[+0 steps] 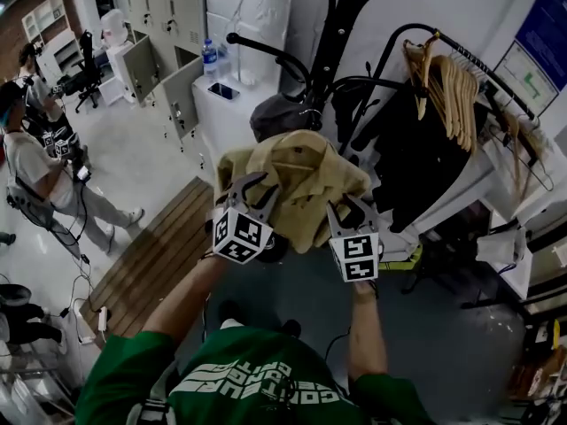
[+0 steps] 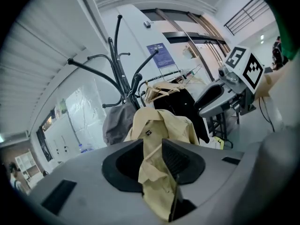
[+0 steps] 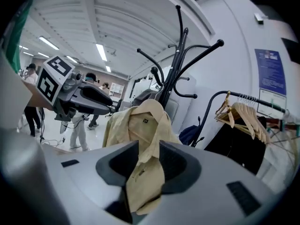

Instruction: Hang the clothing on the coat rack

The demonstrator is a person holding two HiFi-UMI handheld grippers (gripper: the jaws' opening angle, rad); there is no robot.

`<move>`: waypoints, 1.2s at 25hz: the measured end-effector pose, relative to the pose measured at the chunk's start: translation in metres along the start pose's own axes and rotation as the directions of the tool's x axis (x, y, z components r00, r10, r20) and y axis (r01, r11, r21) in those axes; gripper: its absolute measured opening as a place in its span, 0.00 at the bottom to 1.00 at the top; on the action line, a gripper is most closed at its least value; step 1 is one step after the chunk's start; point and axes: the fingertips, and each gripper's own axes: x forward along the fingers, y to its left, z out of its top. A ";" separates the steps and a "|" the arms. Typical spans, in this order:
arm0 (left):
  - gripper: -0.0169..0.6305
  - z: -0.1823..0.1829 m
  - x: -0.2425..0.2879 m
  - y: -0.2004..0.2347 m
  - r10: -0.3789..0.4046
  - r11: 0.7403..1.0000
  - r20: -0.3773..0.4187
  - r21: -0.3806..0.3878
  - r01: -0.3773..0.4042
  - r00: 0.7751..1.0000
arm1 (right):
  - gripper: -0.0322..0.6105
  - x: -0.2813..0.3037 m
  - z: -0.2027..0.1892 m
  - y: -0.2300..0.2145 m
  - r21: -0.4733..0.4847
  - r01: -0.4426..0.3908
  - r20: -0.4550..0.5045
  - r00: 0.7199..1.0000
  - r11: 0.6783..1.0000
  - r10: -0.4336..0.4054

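Observation:
A beige shirt point(image 1: 297, 171) hangs spread between my two grippers, collar upward, just in front of the black coat rack point(image 1: 341, 25). My left gripper point(image 1: 251, 184) is shut on the shirt's left front, and the cloth point(image 2: 159, 130) fills the narrow gap between its jaws. My right gripper point(image 1: 352, 206) is shut on the right front, with the placket point(image 3: 143, 125) bunched between its jaws. The rack's curved arms point(image 3: 176, 46) rise behind the collar. Whether the collar rests on a hook I cannot tell.
A grey garment point(image 1: 276, 113) hangs on the rack behind the shirt. To the right is a garment rail with wooden hangers point(image 1: 447, 82) and dark clothes point(image 1: 425, 158). A white cabinet carries a bottle point(image 1: 209, 60). People point(image 1: 35, 166) stand at the far left.

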 end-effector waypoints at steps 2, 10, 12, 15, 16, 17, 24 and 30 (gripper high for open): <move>0.19 -0.004 -0.009 -0.006 -0.008 1.000 0.004 -0.028 0.008 1.000 | 0.21 -0.008 -0.005 0.004 0.021 -0.002 0.006 1.000 1.000 0.001; 0.03 -0.015 -0.039 -0.035 -0.072 0.987 0.066 -0.140 0.081 0.995 | 0.07 -0.033 -0.020 0.030 0.123 -0.079 0.035 0.997 0.989 0.075; 0.03 -0.018 -0.044 -0.043 -0.093 0.980 0.065 -0.169 0.103 0.993 | 0.06 -0.038 -0.026 0.038 0.146 -0.092 0.035 0.996 0.985 0.088; 0.03 -0.021 -0.049 -0.052 -0.114 0.968 0.064 -0.217 0.125 0.991 | 0.06 -0.046 -0.034 0.046 0.178 -0.110 0.039 0.994 0.978 0.105; 0.03 -0.022 -0.051 -0.055 -0.117 0.966 0.065 -0.225 0.129 0.991 | 0.06 -0.048 -0.036 0.048 0.188 -0.114 0.040 0.993 0.976 0.108; 0.03 -0.022 -0.052 -0.057 -0.119 0.964 0.067 -0.229 0.131 0.991 | 0.06 -0.049 -0.038 0.049 0.196 -0.117 0.040 0.993 0.974 0.111; 0.03 -0.023 -0.057 -0.068 -0.135 0.956 0.079 -0.251 0.150 0.988 | 0.06 -0.058 -0.040 0.062 0.232 -0.165 0.064 0.986 0.959 0.154; 0.03 -0.024 -0.058 -0.077 -0.144 0.949 0.088 -0.271 0.163 0.986 | 0.06 -0.062 -0.042 0.068 0.228 -0.178 0.069 0.984 0.957 0.167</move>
